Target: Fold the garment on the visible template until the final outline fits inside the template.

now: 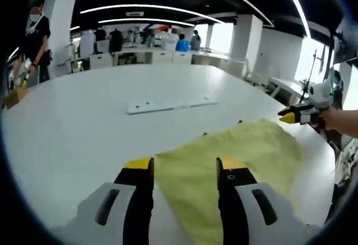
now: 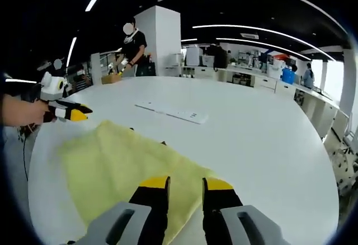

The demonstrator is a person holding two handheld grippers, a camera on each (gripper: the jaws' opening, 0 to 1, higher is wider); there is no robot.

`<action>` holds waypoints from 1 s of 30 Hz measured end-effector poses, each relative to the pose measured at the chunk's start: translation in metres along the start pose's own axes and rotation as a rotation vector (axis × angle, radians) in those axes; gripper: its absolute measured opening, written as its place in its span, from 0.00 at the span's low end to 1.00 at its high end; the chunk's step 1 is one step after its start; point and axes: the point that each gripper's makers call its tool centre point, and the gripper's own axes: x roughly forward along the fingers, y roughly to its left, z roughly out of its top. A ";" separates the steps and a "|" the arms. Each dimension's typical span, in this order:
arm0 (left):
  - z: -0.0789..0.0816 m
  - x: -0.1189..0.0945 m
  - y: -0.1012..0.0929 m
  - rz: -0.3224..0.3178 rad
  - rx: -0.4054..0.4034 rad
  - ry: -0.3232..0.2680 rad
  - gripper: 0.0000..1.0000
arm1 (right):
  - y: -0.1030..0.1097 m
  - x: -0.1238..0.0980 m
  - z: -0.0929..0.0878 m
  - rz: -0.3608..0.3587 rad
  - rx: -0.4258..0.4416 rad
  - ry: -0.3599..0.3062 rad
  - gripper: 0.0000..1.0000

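Between the yellow-tipped jaws of the left tool, in the left gripper view, lies a near edge of the yellow garment; the jaws stand well apart, released, with nothing clamped, and whether they touch the cloth I cannot tell. The right tool, in the right gripper view, has its jaws closer together but with a clear gap, also released, poised over another edge of the same cloth.

The garment is spread flat on the white round surface, on the side nearest the person. Small dark marks show at its far edge in both views; what they are is too small to tell. Each tool also appears in the other's view, held in a hand beyond a far corner of the cloth and clear of it.

Farther across the surface, well apart from the garment, lies a long flat white strip. No container stands on the surface. Beyond it, a person works at a separate desk, and others stand among desks farther back.
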 end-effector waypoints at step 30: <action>-0.020 -0.042 -0.019 -0.065 0.062 0.063 0.39 | 0.021 -0.051 -0.015 0.021 0.001 0.023 0.24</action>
